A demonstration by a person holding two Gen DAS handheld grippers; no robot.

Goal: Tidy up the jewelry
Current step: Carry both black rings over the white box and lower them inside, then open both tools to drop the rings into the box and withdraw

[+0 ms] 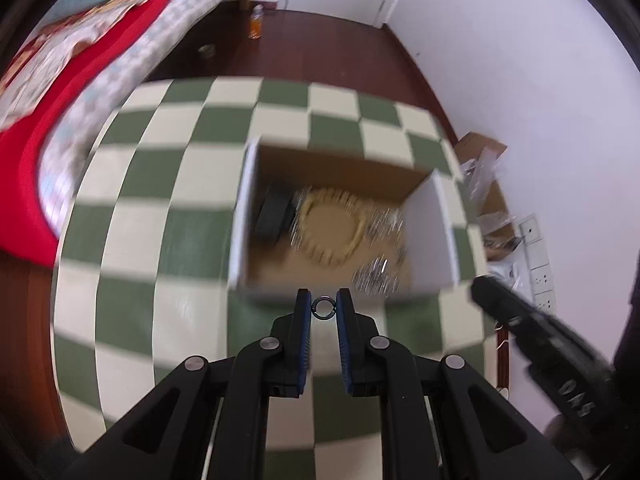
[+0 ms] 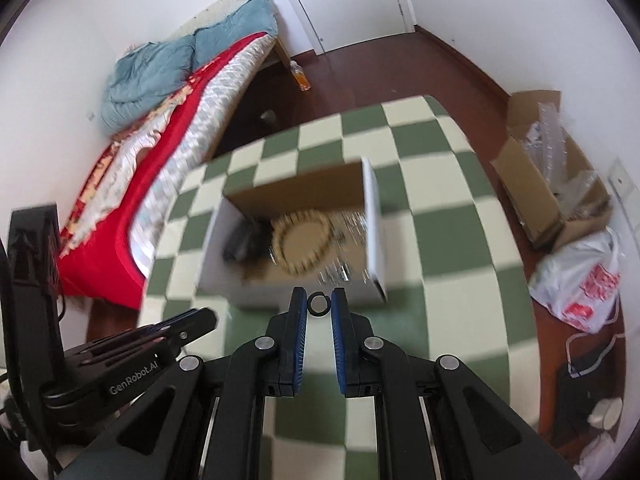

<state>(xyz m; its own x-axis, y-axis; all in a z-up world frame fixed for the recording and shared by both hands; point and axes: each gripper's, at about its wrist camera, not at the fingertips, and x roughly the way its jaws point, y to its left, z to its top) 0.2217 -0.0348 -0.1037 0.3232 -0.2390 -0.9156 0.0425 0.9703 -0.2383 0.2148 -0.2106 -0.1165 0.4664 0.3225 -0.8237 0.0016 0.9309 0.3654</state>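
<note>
Black linkage arms are filling the bottom of both wrist views, ending in blue-padded fingers. Between them the left gripper point(image 1: 323, 307) is pinching a small dark metal ring point(image 1: 323, 309), its jaws standing almost closed on it. Likewise the right gripper point(image 2: 318, 305) is squeezing a black ring point(image 2: 318, 305) at its tips, jaws nearly together.

Just beyond each pair of fingertips an open cardboard box point(image 2: 372, 216) with white outer walls is sitting on a green and cream checked tablecloth point(image 2: 440, 216). Inside it a golden beaded bracelet point(image 2: 302, 240) is lying in the middle, a dark item to its left and glittering silver pieces point(image 1: 378, 274) to its right, all blurred.

In the right wrist view the left gripper is showing at lower left, carrying the white lettering "GenRobot.AI" point(image 2: 134, 378). Far beyond the table a bed with a red cover point(image 2: 120, 216) is standing
</note>
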